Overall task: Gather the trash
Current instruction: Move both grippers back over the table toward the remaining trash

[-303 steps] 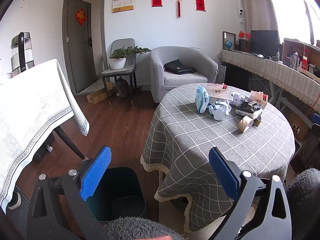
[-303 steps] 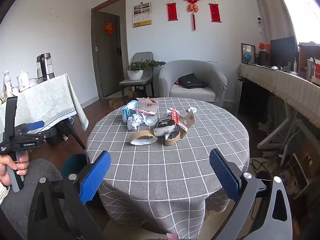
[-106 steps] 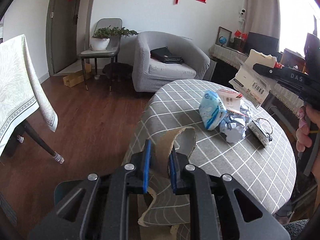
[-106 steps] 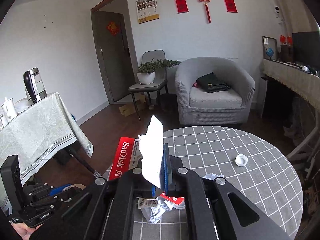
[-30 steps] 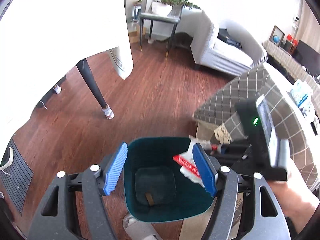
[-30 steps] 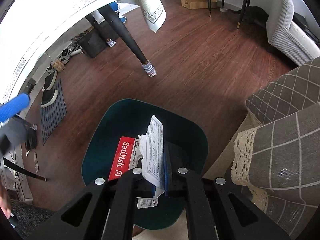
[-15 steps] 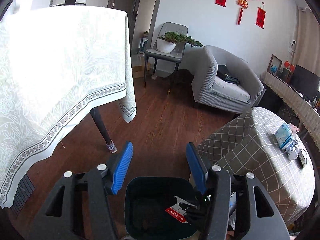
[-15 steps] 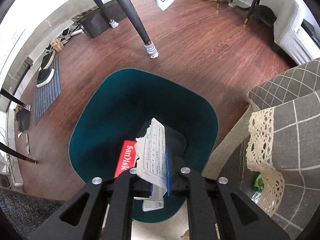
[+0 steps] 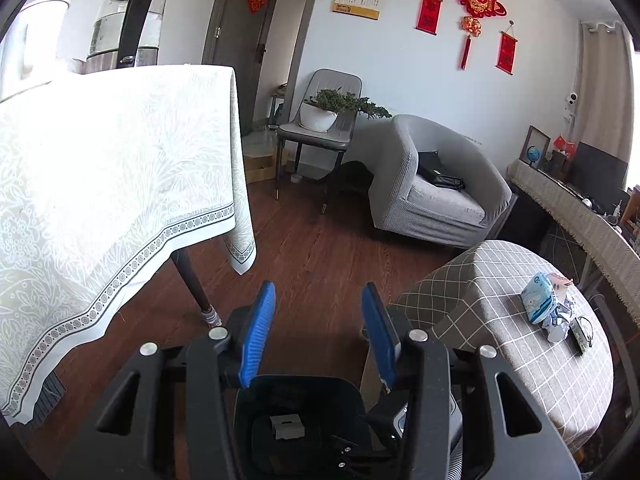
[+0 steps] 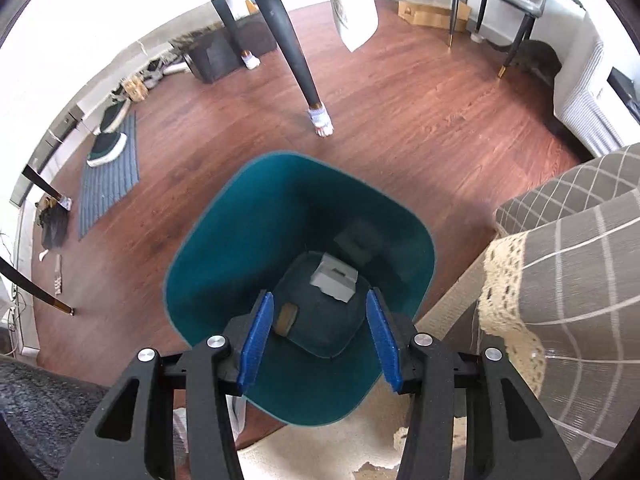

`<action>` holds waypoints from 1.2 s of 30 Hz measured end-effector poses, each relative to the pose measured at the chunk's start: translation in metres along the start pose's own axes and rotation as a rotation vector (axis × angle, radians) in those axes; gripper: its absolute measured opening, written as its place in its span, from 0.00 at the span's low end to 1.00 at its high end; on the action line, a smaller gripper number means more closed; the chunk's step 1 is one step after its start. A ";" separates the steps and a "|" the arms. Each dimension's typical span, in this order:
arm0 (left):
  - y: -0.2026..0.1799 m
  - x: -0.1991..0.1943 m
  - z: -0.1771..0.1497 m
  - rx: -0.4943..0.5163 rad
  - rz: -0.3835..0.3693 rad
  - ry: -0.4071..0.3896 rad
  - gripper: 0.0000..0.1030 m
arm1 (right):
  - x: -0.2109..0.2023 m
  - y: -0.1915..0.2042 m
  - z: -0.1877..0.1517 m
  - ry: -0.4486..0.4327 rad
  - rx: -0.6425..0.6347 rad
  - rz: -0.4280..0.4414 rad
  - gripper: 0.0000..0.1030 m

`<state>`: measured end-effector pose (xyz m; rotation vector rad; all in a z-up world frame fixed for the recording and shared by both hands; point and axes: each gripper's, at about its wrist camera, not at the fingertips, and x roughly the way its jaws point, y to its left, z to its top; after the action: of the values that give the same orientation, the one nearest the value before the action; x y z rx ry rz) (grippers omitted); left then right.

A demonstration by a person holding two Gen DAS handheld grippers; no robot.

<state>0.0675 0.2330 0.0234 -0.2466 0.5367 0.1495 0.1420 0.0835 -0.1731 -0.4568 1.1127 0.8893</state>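
Right tongs (image 10: 318,334), low centre of the right wrist view: aimed steeply down into a teal bin (image 10: 224,240), blue pads (image 10: 256,338) apart at about half spread, jaws just been opening, nothing between them. Below, on the dark floor of the bin, a torn white paper packet (image 10: 334,280), pale grey in the shadow, creased, lying flat toward the upper right of the floor with a faint reflection on the wall above it. Beside it, lower left, a small curled strip of brown cardboard (image 10: 285,319). Bin itself: rounded square mouth, glossy teal walls, standing on brown wood floor just left of a round table's grey checked cloth with lace hem (image 10: 560,280).

Left tongs (image 9: 318,336), bottom centre of the left wrist view: also about half spread, jaws just been closing, empty, only floor seen through the gap. Under them, at the bottom edge, the same bin (image 9: 296,382), dark here, with the white packet (image 9: 286,427) in it. More rubbish at the right edge on the checked table (image 9: 500,344): a blue-and-white soft pack (image 9: 538,303) lying on its side, crumpled silver-white wrapping (image 9: 558,326) touching it, a small dark flat item (image 9: 580,334) just beside. Upper left: a white-clothed table (image 9: 112,184) bearing a glass kettle (image 9: 128,20).
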 end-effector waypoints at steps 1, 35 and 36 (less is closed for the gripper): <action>-0.003 -0.002 0.001 0.000 0.000 -0.004 0.46 | -0.006 0.001 0.000 -0.012 -0.007 0.001 0.48; -0.152 0.020 -0.007 0.165 -0.149 0.034 0.68 | -0.230 -0.103 -0.061 -0.441 0.087 -0.228 0.52; -0.159 0.022 -0.009 0.171 -0.158 0.038 0.69 | -0.233 -0.108 -0.067 -0.447 0.099 -0.235 0.52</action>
<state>0.1143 0.0797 0.0351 -0.1242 0.5626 -0.0552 0.1526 -0.1169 0.0011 -0.2809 0.6733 0.6818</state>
